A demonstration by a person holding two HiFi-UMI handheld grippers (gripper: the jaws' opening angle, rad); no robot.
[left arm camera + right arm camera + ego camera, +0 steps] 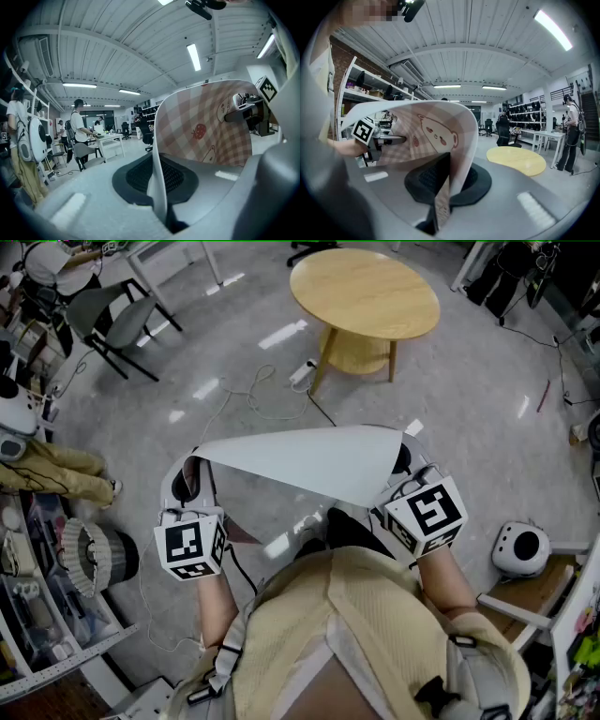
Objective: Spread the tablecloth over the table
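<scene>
- The left gripper point(159, 197) is closed on one edge of the tablecloth point(201, 126). The thin sheet is pinched between its jaws and rises straight up out of them.
- The right gripper point(438, 201) is clamped on the opposite edge, and the cloth curls over above its jaws.
- Between the two grippers the tablecloth hangs in the air as an arched sheet in front of the person's chest. In the head view its plain pale side faces up. The checked side, printed with a bear and a strawberry, faces the gripper cameras.
- The round wooden table point(366, 292) stands well apart from the cloth, ahead of the person.
- A white cable point(251, 399) loops across the floor between the person and the table, and a power strip point(302, 374) lies just beside the table's legs.
- A grey chair point(117, 320) stands to the front left, near cluttered shelving along the left edge.
- Another person's trouser legs point(56, 474) show at the left.
- A white rounded device point(518, 547) sits on a low wooden stand at the right.
</scene>
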